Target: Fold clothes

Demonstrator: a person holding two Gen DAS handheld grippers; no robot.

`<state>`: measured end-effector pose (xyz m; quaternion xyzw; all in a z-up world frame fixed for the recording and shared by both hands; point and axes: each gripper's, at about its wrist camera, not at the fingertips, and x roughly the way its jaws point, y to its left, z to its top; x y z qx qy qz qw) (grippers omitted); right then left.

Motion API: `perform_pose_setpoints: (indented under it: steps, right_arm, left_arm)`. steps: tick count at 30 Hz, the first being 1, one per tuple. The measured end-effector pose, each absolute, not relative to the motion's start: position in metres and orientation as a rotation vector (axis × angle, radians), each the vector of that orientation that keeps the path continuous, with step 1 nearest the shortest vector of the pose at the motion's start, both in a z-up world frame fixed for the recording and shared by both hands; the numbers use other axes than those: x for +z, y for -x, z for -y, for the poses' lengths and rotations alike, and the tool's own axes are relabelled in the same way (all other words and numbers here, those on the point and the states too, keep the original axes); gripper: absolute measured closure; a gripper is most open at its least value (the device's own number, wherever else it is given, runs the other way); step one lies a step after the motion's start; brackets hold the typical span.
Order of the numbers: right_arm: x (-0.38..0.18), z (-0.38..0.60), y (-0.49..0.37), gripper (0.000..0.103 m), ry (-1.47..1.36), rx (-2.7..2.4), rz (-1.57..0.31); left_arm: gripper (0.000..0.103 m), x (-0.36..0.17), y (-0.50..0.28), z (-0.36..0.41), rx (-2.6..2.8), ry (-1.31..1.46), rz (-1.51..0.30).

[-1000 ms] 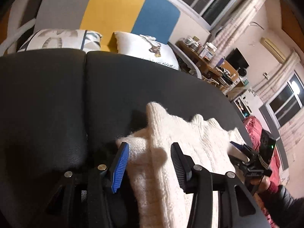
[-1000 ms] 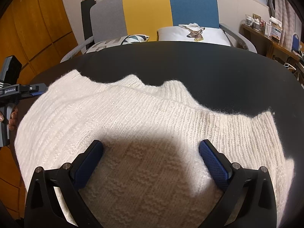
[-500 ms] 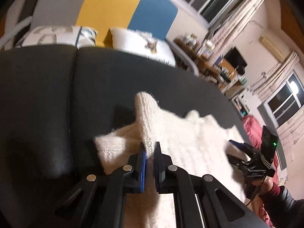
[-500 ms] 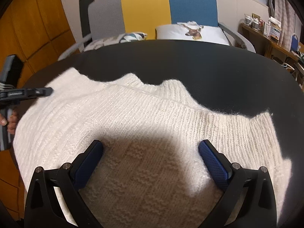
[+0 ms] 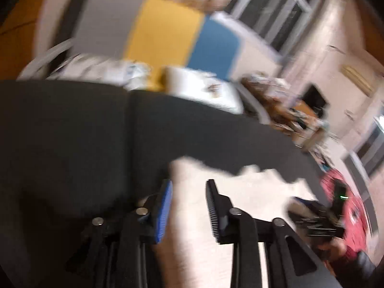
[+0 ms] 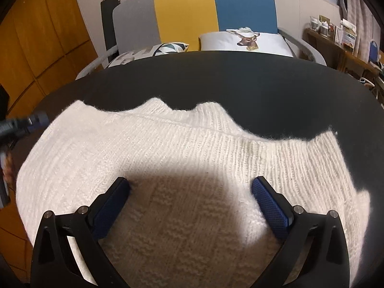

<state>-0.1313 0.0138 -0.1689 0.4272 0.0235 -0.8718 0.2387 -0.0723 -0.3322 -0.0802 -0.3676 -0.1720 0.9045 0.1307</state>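
White knit sweater (image 6: 182,158) lies spread flat on the dark worktop (image 6: 240,81), collar edge toward the striped chair (image 6: 192,9) behind the worktop. Right tongs (image 6: 190,189) hover over the middle of the sweater, jaws spread wide, blue pads clear of the knit on both sides; nothing gripped. Their shadow falls on the sweater between the fingers. Left tongs (image 5: 188,204) sit at the sweater's edge (image 5: 216,216); left wrist view is motion-blurred. Jaws there are opening, and a fold of white knit runs up between the two pads. The pads do not appear to press on it, though the blur limits certainty. From the right wrist view the left tongs' tip (image 6: 36,120) shows at the sweater's left border, blurred, just beside the fabric. Two cushions (image 6: 244,40) rest on the chair seat beyond the worktop's far rim; one carries a deer print. A cluttered shelf (image 6: 336,38) stands right of the chair.
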Motion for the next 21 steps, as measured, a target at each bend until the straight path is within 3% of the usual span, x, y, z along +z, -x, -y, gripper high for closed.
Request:
perform_pose_setpoints:
  steps: [4,7,14,17,19,21]
  right_arm:
    - [-0.169,-0.015,0.128,0.000,-1.162,-2.388,-0.057]
    - [-0.169,-0.017,0.127,0.000,-1.156,-2.388,-0.049]
    - [-0.167,-0.024,0.131,0.000,-1.146,-2.371,-0.014]
    - [-0.166,-0.023,0.132,0.000,-1.153,-2.370,-0.017]
    - [-0.164,-0.021,0.132,0.000,-1.168,-2.372,-0.035]
    - [-0.156,-0.021,0.132,0.000,-1.170,-2.373,-0.036]
  left_arm:
    - [0.069,-0.086,0.108,0.256,2.356,1.149,0.011]
    - [0.069,-0.101,0.133,0.217,2.211,1.224,-0.128]
    - [0.066,-0.133,0.163,0.187,2.135,1.359,-0.091]
    - [0.078,-0.133,0.156,0.181,2.212,1.308,-0.153]
    - [0.094,-0.131,0.152,0.184,2.268,1.300,-0.135]
    - [0.097,-0.128,0.150,0.193,2.311,1.291,-0.091]
